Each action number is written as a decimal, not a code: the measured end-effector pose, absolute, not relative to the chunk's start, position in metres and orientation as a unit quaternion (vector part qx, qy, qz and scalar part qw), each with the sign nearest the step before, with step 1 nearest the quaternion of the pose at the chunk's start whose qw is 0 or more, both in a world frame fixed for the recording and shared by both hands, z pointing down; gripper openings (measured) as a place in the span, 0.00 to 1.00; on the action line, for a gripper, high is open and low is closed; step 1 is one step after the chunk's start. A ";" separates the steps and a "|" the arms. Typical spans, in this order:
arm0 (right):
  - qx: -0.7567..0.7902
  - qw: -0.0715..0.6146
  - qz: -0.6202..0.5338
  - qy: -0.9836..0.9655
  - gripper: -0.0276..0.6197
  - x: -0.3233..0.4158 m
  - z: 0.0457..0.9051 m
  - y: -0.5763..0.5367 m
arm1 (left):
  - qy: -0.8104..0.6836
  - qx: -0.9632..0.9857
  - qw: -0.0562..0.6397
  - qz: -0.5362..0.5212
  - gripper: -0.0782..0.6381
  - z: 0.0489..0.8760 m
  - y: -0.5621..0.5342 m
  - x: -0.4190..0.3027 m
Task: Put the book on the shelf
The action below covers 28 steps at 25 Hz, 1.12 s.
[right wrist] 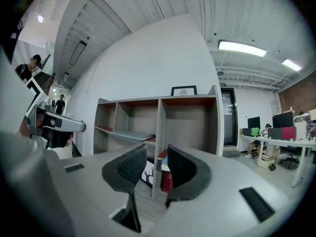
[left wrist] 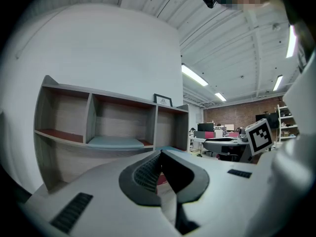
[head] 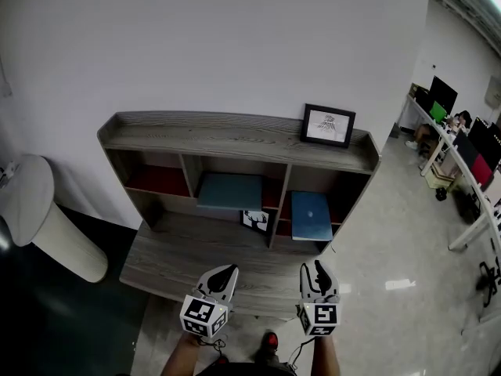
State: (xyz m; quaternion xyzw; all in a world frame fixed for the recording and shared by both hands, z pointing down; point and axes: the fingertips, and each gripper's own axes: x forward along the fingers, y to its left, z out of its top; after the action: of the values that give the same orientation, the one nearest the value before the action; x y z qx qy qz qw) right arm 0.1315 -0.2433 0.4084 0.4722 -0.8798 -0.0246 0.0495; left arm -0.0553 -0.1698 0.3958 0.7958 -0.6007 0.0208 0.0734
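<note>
A grey wooden shelf unit [head: 235,135] stands against the white wall, with a desk board [head: 188,257] below it. In the middle compartment a teal book [head: 229,191] lies flat. A blue book [head: 311,215] rests in the right compartment, and a black-and-white book with a tree print [head: 254,220] leans beside the divider. My left gripper [head: 227,272] hovers over the desk's front edge, its jaws shut and empty [left wrist: 159,154]. My right gripper [head: 316,271] hangs beside it, facing the divider; its jaws [right wrist: 157,154] stand apart with nothing between them.
A framed picture [head: 328,124] stands on the shelf's top at the right. A white rounded bin [head: 39,210] sits on the floor to the left. Office desks with monitors [head: 462,147] line the far right. A red shoe [head: 268,341] shows below.
</note>
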 end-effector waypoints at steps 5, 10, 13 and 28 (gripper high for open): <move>0.491 0.047 -0.034 -0.869 0.14 0.134 0.401 -0.211 | -0.590 0.804 0.071 0.019 0.12 0.392 -0.147 -0.055; 0.495 0.039 -0.022 -0.868 0.12 0.128 0.403 -0.177 | -0.575 0.815 0.071 0.019 0.12 0.392 -0.121 -0.051; 0.494 0.042 -0.012 -0.868 0.12 0.123 0.413 -0.155 | -0.567 0.820 0.076 0.021 0.12 0.396 -0.106 -0.050; 0.497 0.046 -0.007 -0.867 0.11 0.122 0.430 -0.100 | -0.551 0.829 0.090 0.033 0.12 0.414 -0.069 -0.044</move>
State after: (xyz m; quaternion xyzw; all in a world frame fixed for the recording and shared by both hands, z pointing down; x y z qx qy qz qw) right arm 0.1224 -0.0997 0.4296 0.4967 -0.8666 -0.0075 0.0465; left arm -0.0443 -0.0690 0.4142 0.8288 -0.5512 0.0332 0.0905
